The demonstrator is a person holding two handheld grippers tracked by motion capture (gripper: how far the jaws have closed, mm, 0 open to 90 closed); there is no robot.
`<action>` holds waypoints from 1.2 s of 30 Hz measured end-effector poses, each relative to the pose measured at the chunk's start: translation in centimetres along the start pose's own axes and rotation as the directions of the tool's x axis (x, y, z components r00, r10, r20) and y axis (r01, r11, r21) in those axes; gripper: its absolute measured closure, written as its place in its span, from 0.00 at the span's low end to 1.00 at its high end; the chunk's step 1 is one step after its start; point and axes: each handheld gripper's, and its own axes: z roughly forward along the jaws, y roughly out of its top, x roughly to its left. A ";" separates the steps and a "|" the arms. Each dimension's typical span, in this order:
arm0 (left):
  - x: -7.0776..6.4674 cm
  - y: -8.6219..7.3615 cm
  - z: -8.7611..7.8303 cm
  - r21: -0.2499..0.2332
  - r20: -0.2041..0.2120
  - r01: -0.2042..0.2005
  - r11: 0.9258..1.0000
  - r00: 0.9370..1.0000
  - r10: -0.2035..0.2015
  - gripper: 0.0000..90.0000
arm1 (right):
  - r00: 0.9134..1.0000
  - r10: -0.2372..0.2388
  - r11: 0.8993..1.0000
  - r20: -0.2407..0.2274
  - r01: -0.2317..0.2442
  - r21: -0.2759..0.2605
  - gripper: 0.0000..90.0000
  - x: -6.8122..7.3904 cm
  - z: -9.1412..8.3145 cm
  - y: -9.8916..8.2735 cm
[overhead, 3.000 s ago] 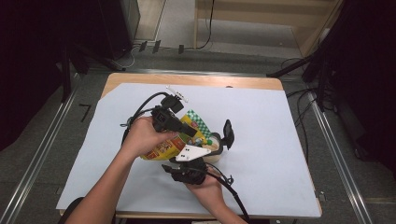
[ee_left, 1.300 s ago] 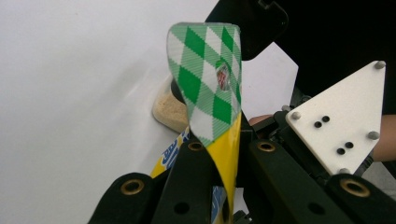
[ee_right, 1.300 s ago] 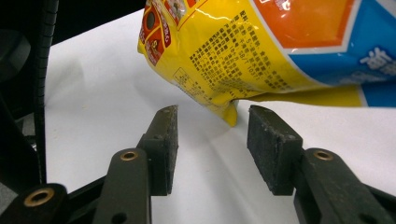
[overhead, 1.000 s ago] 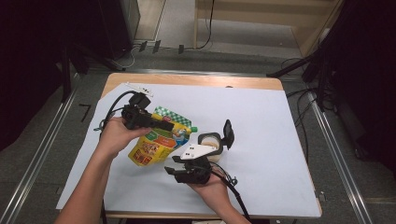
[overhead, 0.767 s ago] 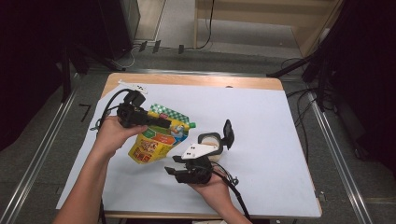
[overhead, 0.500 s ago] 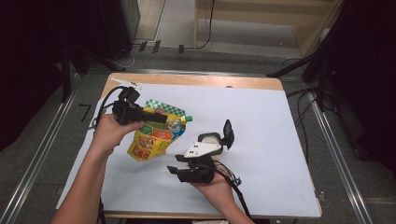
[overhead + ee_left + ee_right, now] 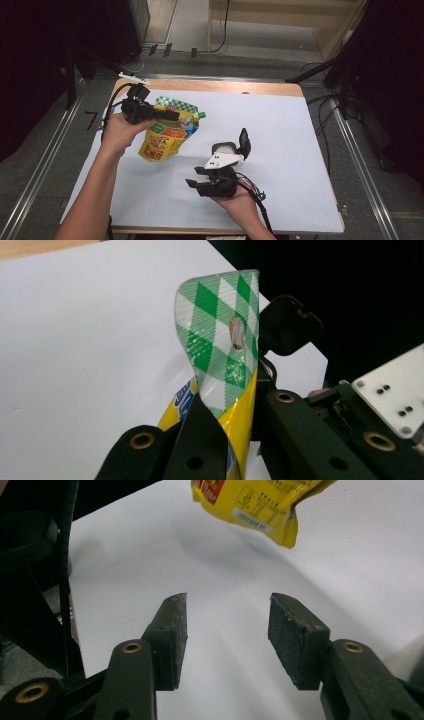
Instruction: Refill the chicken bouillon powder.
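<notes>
Left gripper (image 7: pixel 172 116) fingers clamped on green-checked top seal of yellow pouch (image 7: pixel 165 137), pouch hanging above left part of tabletop (image 7: pixel 300 130). Right gripper (image 7: pixel 227 635) fingers apart, empty, low near front edge. Keep pinch on seal; bring right fingers under pouch's bottom edge before any transfer; avoid swinging.

The pouch (image 7: pixel 167 132) I hold is yellow, printed with food pictures and a barcode near its bottom edge, with a green-and-white checked band across the top and a small green cap at one upper corner. It hangs tilted above the white-covered bench (image 7: pixel 300 130), top edge up, bottom end lowest and clear of the surface. The checked top strip (image 7: pixel 225 350) curls over and has a small hanging hole.
</notes>
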 end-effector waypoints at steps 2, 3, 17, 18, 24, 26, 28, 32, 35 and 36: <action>0.3 0.3 0.1 -0.003 -0.007 0.004 1.000 1.000 -0.004 1.00 | 1.000 0.004 1.000 0.006 -0.004 0.002 0.57 0.0 -0.2 -0.4; 0.5 0.4 0.1 -0.006 -0.009 0.005 1.000 1.000 -0.005 1.00 | 1.000 0.008 1.000 0.007 -0.008 0.002 0.57 0.0 -0.3 -0.5; 2.8 1.2 0.8 -0.046 -0.061 0.004 0.999 0.998 -0.007 1.00 | 1.000 0.012 1.000 0.012 -0.012 0.002 0.58 -0.4 -0.2 -0.6; 2.8 1.2 0.8 -0.046 -0.061 0.004 0.999 0.998 -0.007 1.00 | 1.000 0.012 1.000 0.012 -0.012 0.002 0.58 -0.4 -0.2 -0.6; 3.8 0.9 0.9 -0.042 -0.087 0.014 0.999 0.996 -0.017 1.00 | 1.000 0.013 1.000 0.013 -0.013 -0.001 0.58 -0.4 -0.2 -0.6; 4.0 1.0 0.9 -0.052 -0.093 0.011 0.999 0.996 -0.016 1.00 | 1.000 0.012 1.000 0.013 -0.012 -0.003 0.58 -0.5 -0.3 -0.6; 4.0 1.0 0.9 -0.066 -0.103 0.003 0.998 0.995 -0.010 1.00 | 1.000 0.012 1.000 0.016 -0.012 -0.001 0.58 -0.5 -0.3 -0.6; 4.0 1.0 0.9 -0.095 -0.097 -0.006 0.995 0.995 -0.003 1.00 | 1.000 0.015 1.000 0.018 -0.015 -0.004 0.58 -0.4 -0.4 -0.6; 4.2 0.9 1.2 -0.082 -0.105 -0.008 0.997 0.994 -0.001 1.00 | 1.000 0.011 1.000 0.019 -0.011 -0.001 0.58 -0.4 -0.3 -0.6; 4.4 0.8 1.0 -0.092 -0.087 0.005 0.996 0.996 -0.013 1.00 | 1.000 0.011 1.000 0.018 -0.011 0.003 0.58 -0.4 -0.3 -0.6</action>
